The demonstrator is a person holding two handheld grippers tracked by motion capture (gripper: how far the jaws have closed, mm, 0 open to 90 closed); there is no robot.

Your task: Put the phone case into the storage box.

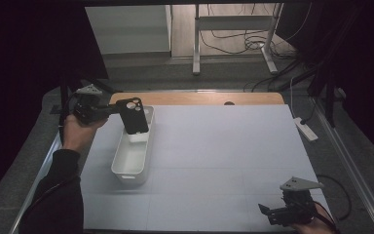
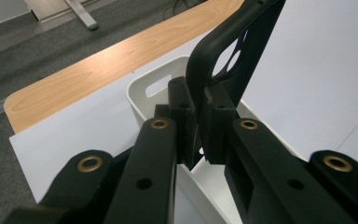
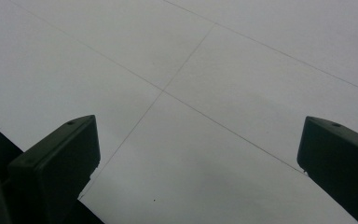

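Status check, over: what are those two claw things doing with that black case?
Left gripper clamped on black phone case, above white bin. Right gripper open, idle over table. Nothing blocking.

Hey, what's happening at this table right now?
A person is working with a gripper in each hand. The left gripper is shut on the edge of a black phone case, holding it above the far end of a white bin. The right gripper sits open and empty over the near right of the white table cover.
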